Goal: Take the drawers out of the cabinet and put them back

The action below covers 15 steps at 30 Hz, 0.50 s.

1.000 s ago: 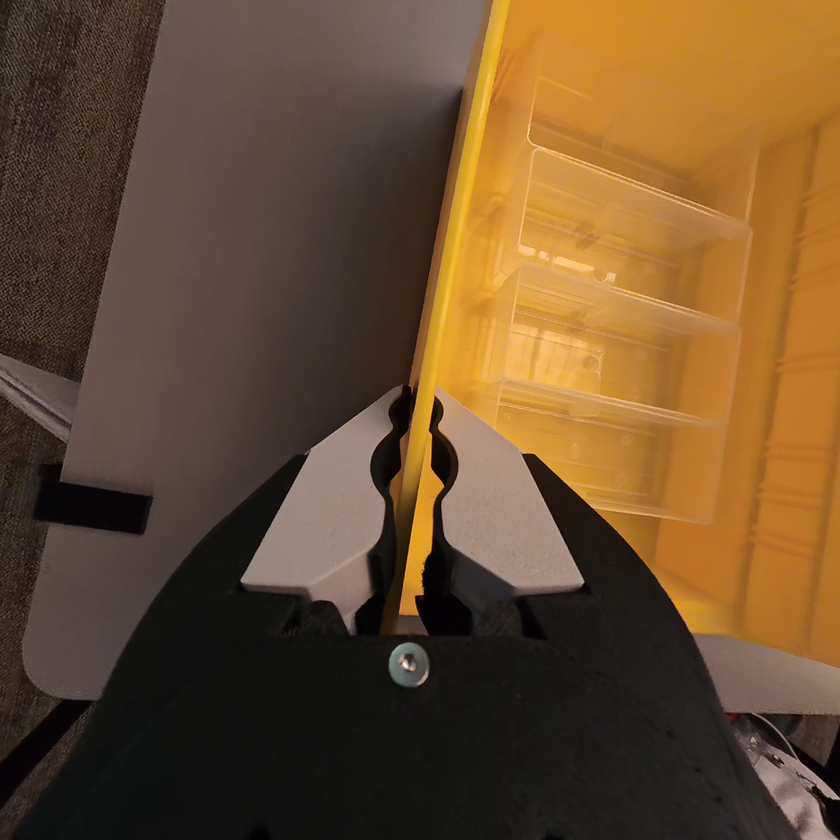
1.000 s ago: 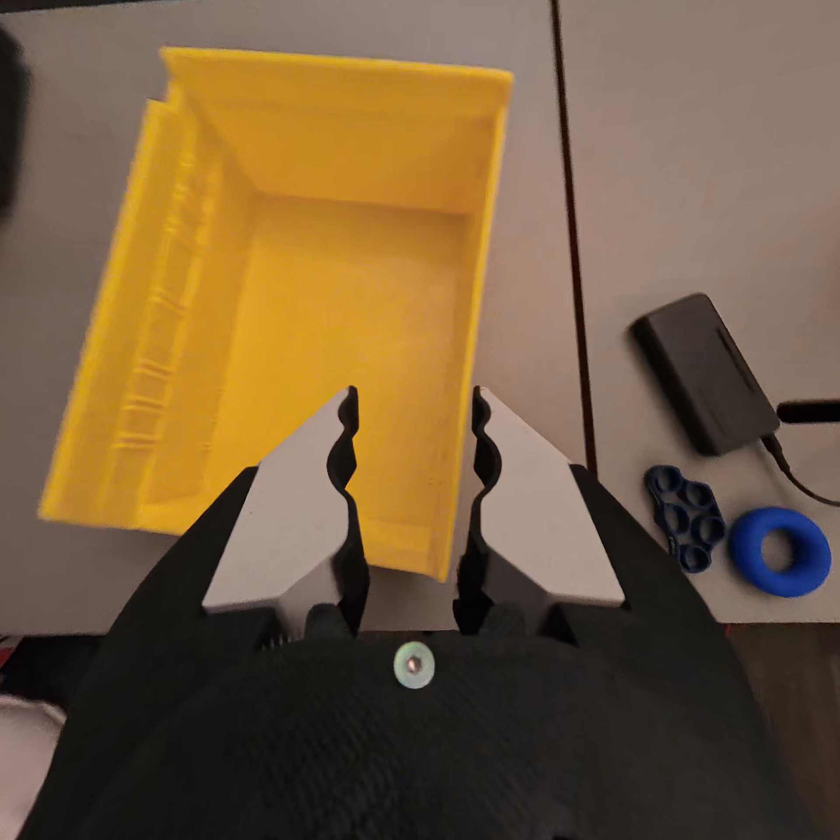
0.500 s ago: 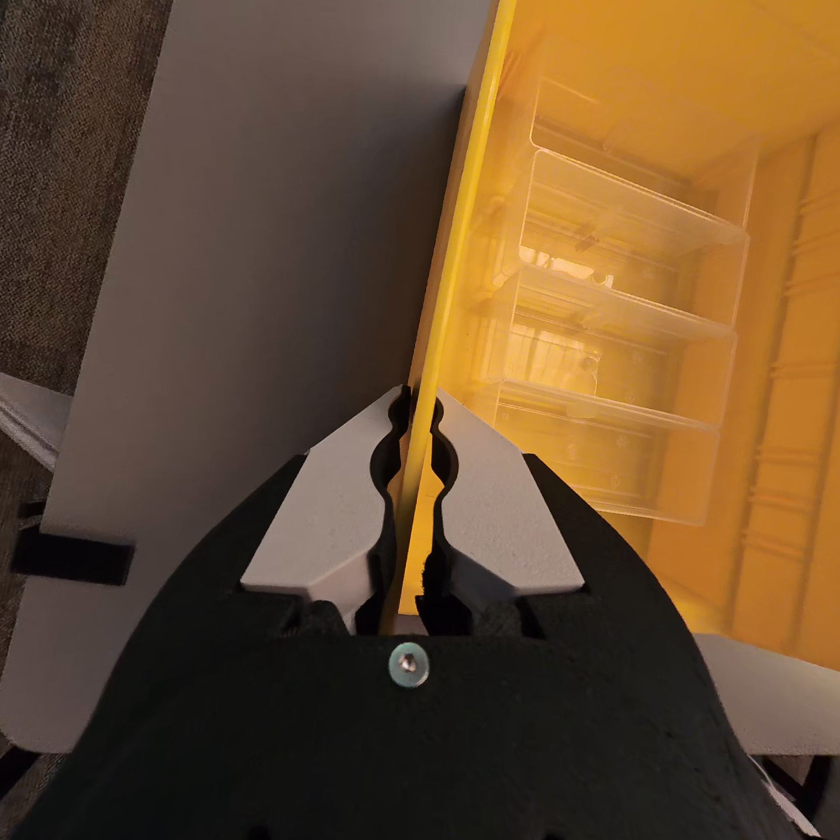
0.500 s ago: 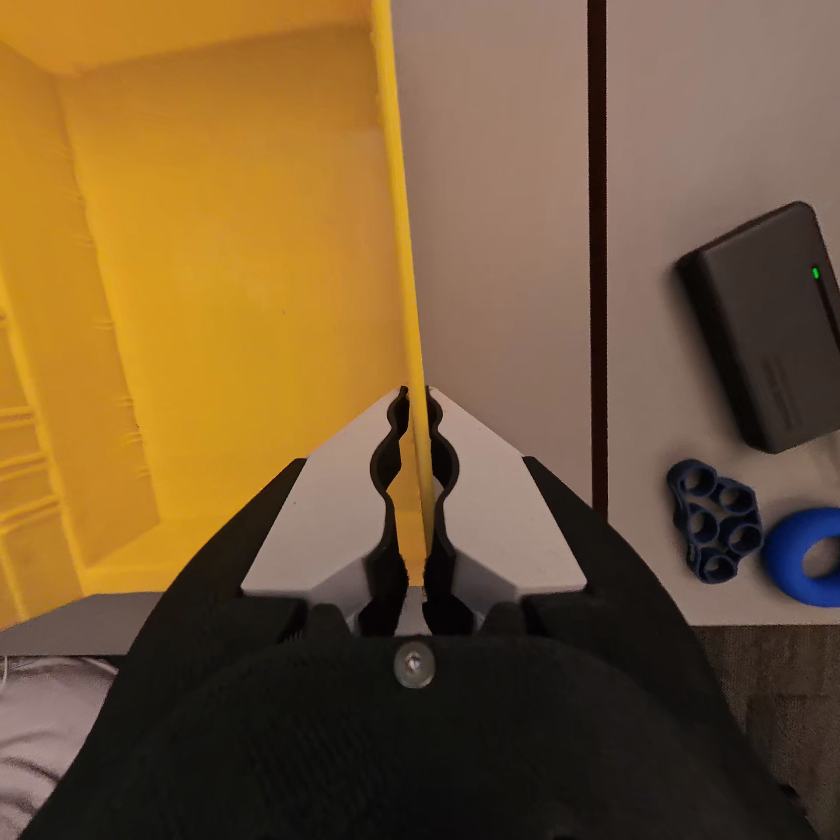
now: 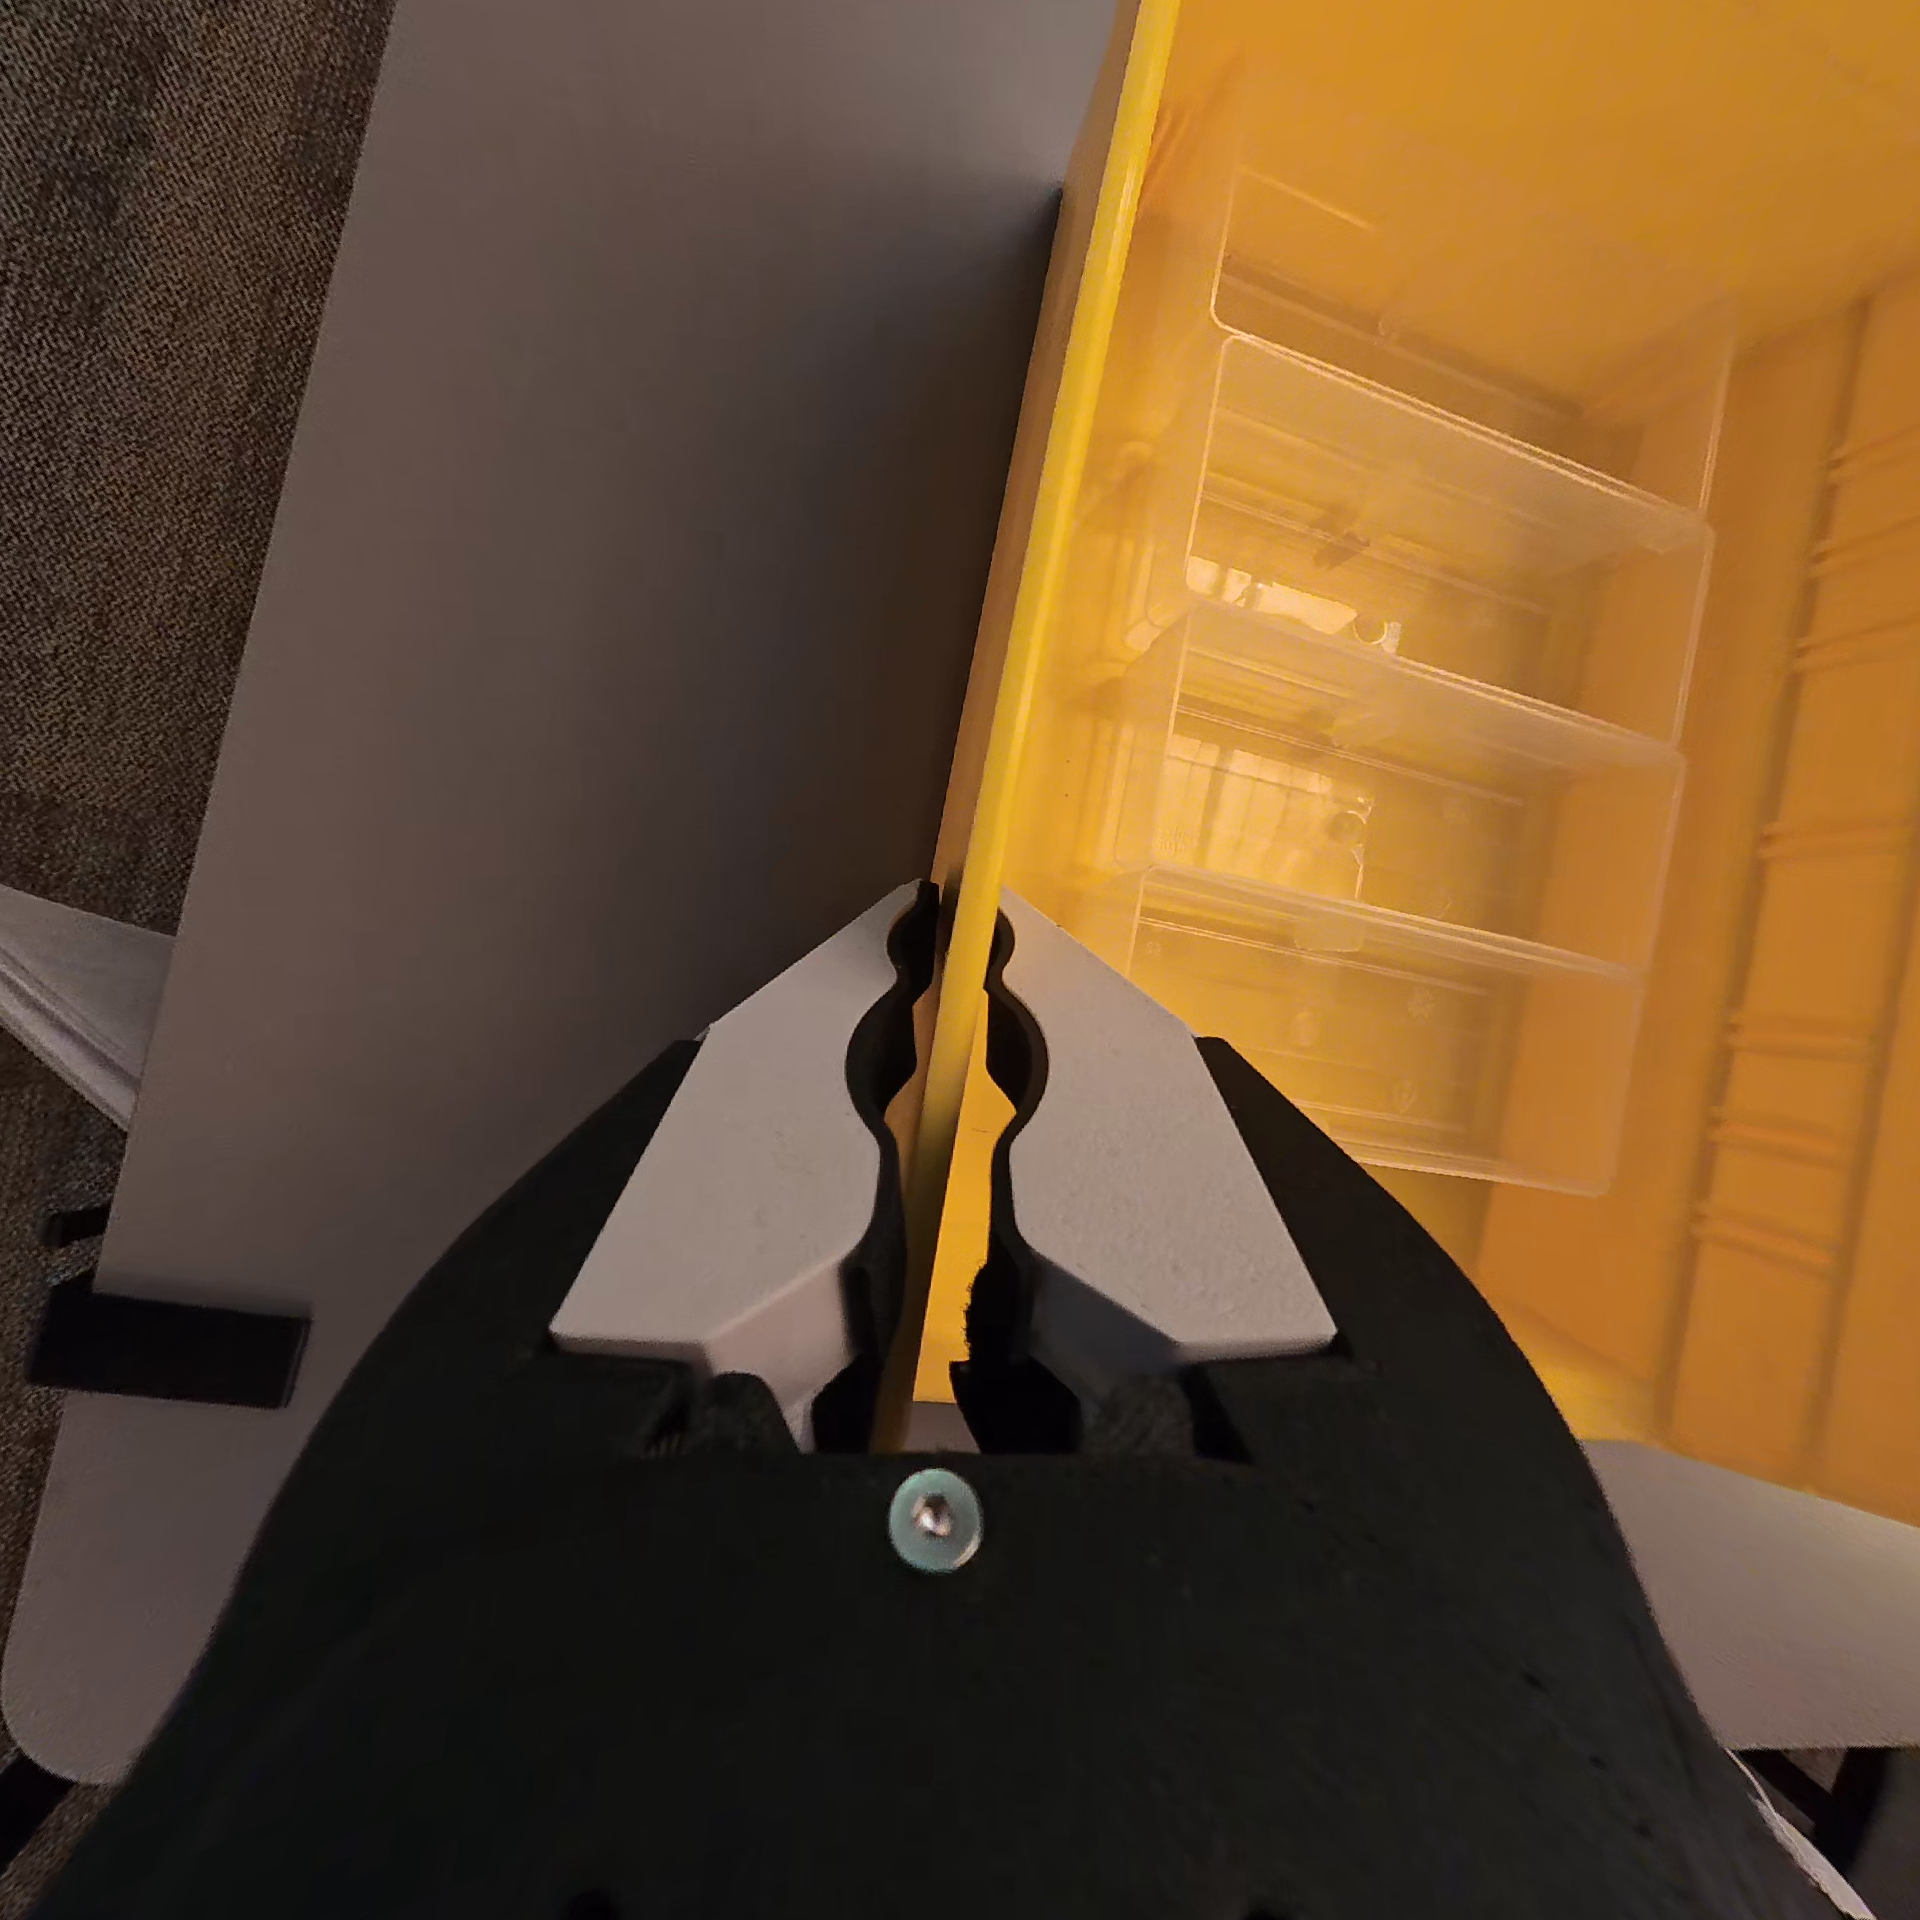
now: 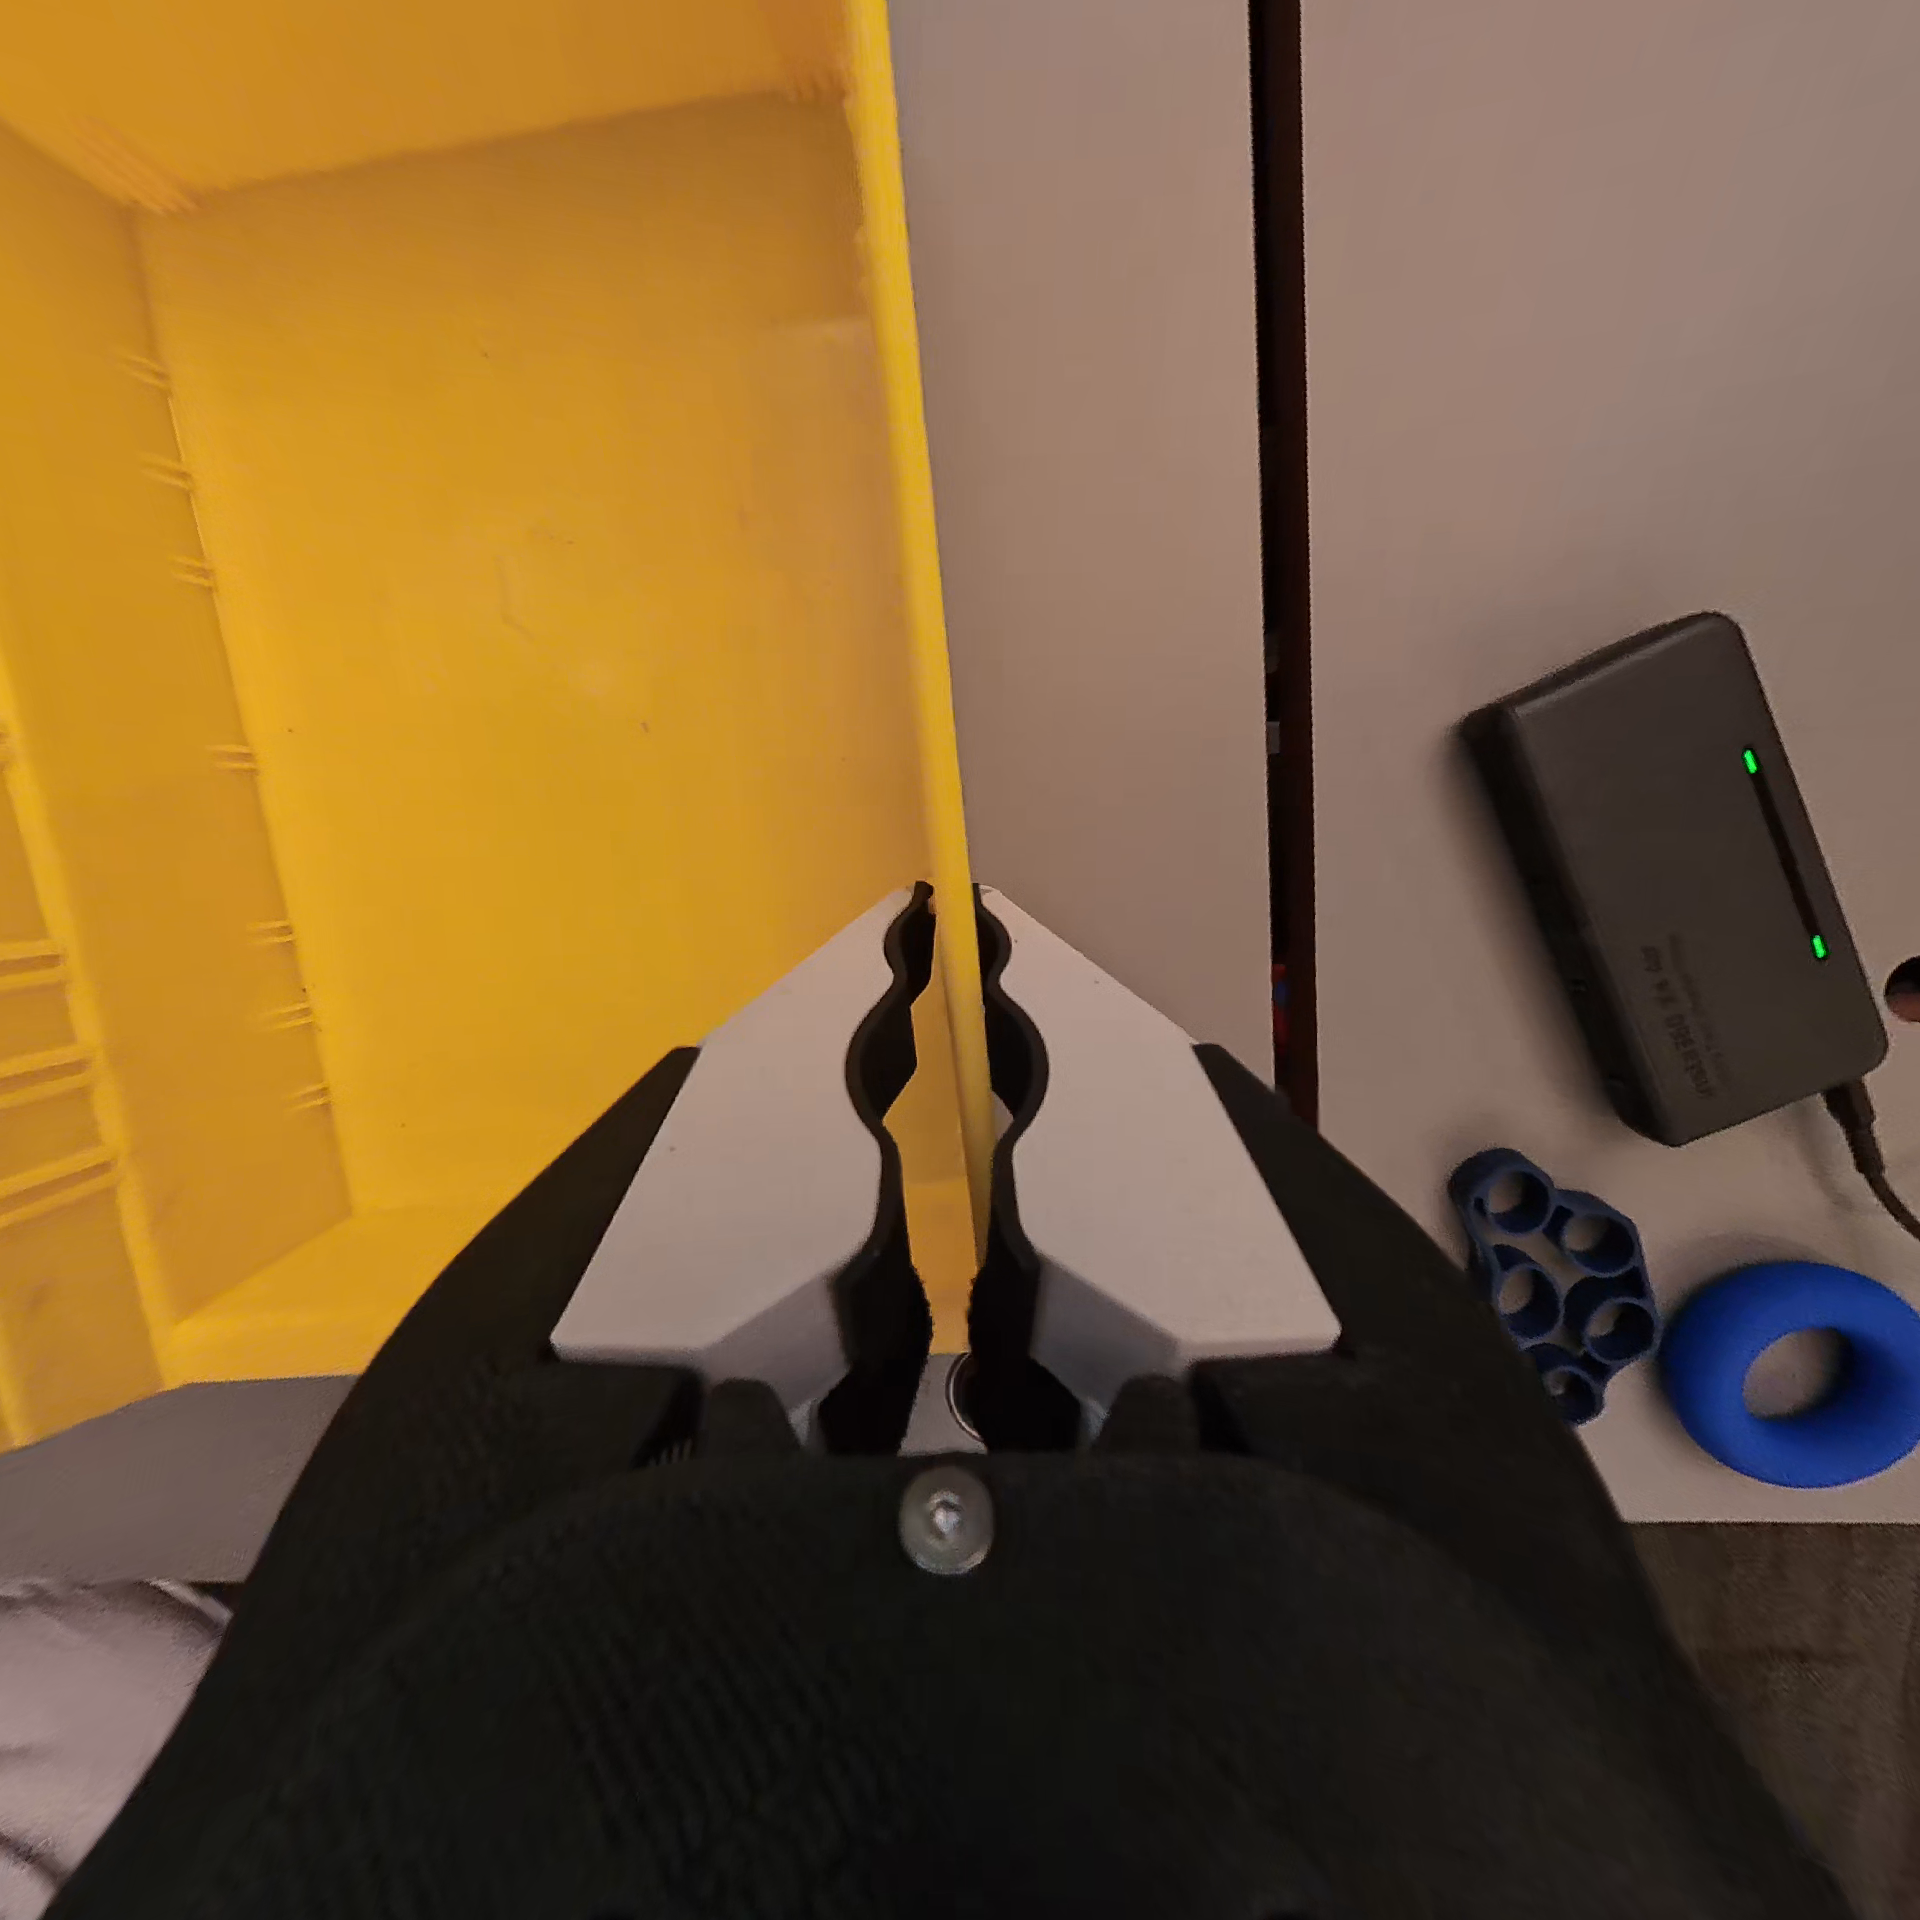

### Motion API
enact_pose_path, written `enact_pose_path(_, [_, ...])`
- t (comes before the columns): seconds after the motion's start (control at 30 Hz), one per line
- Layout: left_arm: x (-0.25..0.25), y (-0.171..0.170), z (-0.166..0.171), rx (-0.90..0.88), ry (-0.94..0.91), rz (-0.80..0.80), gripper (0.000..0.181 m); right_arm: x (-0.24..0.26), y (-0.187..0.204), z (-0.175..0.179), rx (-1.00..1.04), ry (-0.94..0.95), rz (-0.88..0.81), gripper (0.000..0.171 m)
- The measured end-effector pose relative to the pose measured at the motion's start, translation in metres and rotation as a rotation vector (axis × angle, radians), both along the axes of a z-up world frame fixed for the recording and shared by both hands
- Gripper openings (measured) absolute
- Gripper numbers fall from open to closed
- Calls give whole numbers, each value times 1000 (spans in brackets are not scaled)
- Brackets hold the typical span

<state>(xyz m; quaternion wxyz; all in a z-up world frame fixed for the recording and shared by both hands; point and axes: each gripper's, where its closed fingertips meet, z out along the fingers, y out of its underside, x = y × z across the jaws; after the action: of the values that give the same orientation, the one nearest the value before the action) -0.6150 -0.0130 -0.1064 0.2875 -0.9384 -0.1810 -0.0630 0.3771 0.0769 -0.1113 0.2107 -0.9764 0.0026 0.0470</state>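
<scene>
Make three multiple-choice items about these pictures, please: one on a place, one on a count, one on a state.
1. Where does the blue foam ring lie?
A. inside the yellow plastic cabinet
B. on the white table, beside the blue holed grip pad
C. on the black box

2. How many green lights glow on the black box?
A. two
B. none
C. four

3. What does the left gripper do?
A. hangs open in the air
B. pinches a clear drawer
C. is shut on a wall of the yellow plastic cabinet

Answers: 1 B, the ring rests on the white table next to the blue holed grip pad. 2 A, two green dots show. 3 C, the yellow wall runs between its closed fingers.
</scene>
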Motion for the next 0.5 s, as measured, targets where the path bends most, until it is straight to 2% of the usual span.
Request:
enact_pose_path(0.27, [1,2,0,27,0,-18,5,-1,1,1,50,-7,13,5])
enact_pose_path(0.33, [1,3,3,54,17,-24,5,3,3,10,112,-46,1,10])
enact_pose_path(0.4, [1,5,17,142,29,-18,9,12,6,32,217,-144,-19,22])
enact_pose_path(0.5, [3,5,54,316,42,-18,26,16,8,92,463,-335,-33,22])
